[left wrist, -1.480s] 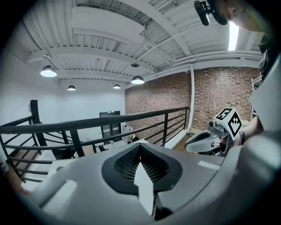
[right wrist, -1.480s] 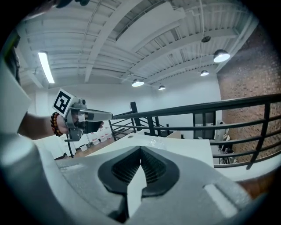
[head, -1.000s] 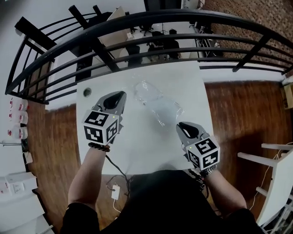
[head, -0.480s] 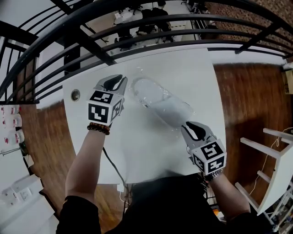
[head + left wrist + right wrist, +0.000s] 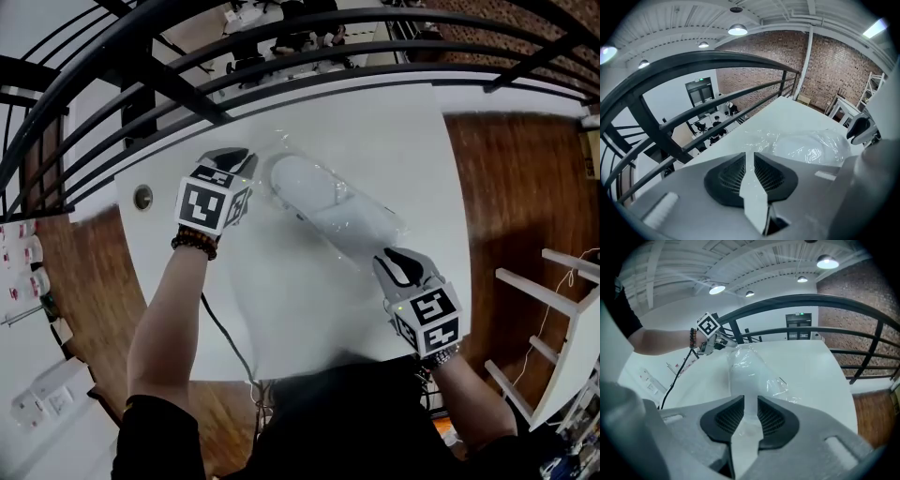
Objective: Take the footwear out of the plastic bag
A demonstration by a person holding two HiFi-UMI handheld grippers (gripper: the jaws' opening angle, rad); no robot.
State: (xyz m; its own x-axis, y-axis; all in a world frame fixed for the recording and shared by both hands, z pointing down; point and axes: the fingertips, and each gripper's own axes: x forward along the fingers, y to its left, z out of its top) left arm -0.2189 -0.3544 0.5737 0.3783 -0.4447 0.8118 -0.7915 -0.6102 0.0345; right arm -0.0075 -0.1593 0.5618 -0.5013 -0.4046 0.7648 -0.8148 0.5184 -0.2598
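A clear plastic bag (image 5: 349,217) lies slantwise on the white table (image 5: 403,131), and a white piece of footwear (image 5: 305,183) shows through it. My left gripper (image 5: 238,156) is at the bag's far left end, its jaws a narrow slit apart; crinkled film (image 5: 801,143) lies just ahead, and I cannot tell whether any film is in the slit. My right gripper (image 5: 397,256) is at the bag's near right end. Its jaws (image 5: 751,401) are opening, with the bag's end (image 5: 746,376) in the gap and the pads not pressing on it.
A black curved railing (image 5: 187,84) runs along the table's far side. There is a round hole (image 5: 142,197) in the table near its left edge. A black cable (image 5: 225,342) hangs off the near edge. A white rack (image 5: 562,309) stands on the wooden floor at right.
Both grippers have moved forward to the bag, the left to its far end, the right to its near end. Both pairs of jaws stand wider than a second ago.
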